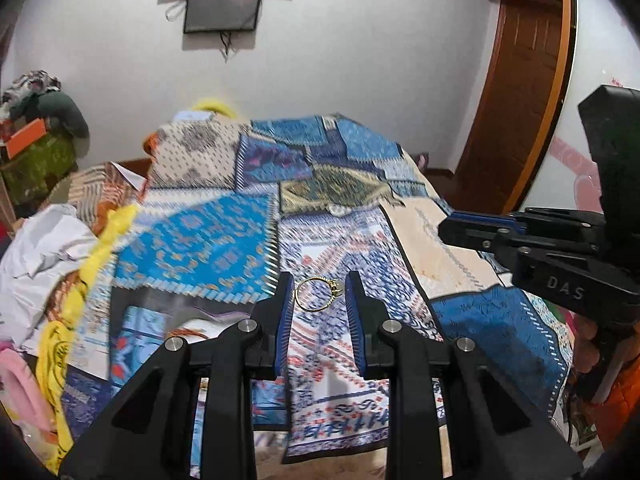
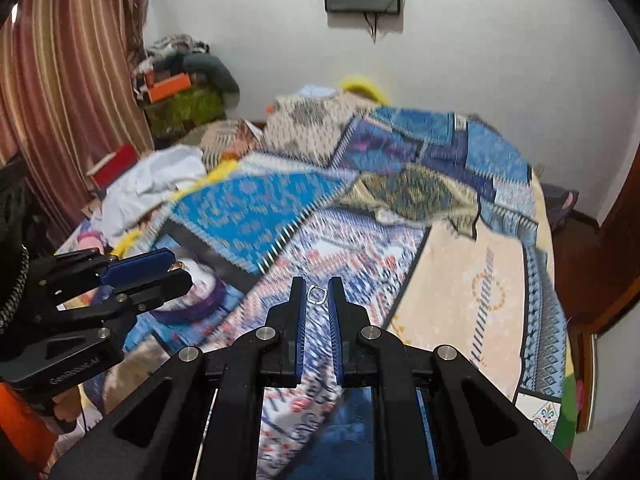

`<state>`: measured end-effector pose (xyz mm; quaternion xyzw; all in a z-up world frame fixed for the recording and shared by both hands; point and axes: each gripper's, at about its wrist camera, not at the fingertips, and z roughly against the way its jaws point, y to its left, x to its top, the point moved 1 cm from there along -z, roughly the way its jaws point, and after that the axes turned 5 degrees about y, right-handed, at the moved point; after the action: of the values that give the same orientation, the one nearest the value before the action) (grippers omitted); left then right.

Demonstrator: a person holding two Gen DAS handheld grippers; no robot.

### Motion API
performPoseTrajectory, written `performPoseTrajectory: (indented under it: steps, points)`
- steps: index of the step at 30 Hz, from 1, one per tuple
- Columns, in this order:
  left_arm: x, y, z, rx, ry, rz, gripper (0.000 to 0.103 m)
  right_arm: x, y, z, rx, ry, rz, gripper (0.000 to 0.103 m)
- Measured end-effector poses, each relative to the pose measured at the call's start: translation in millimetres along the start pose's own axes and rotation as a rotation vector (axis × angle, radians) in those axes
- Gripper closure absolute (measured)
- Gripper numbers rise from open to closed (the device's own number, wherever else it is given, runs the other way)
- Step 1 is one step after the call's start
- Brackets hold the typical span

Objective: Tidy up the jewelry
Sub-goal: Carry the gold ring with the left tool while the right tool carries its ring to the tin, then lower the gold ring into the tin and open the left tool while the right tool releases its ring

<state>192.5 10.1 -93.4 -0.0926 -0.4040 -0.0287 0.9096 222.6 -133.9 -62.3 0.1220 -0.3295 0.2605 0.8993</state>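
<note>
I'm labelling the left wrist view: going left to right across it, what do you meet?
Pink cloth → yellow cloth → left tongs pinching a gold ring → right tongs, reaching in from the right edge.

Motion-blurred patchwork bedspread (image 1: 208, 240); tiny silver ring (image 2: 317, 294)

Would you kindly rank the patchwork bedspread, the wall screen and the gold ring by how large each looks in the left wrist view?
1. Patchwork bedspread, filling most of the frame.
2. Wall screen, though it hangs far off, so it looks smaller than it is.
3. Gold ring, tiny even close up between the left tool's fingertips.
</note>
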Motion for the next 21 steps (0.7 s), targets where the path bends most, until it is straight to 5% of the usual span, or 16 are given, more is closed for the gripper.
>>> performPoseTrajectory:
  steps: [10,21]
  points:
    - [2,42,44,0.070,-0.072,0.045,0.078,17,54,18,0.005,-0.097,0.061,0.093]
    - [-16,82,35,0.109,-0.024,0.095,0.078,25,98,-5,0.111,-0.088,0.099,0.093]
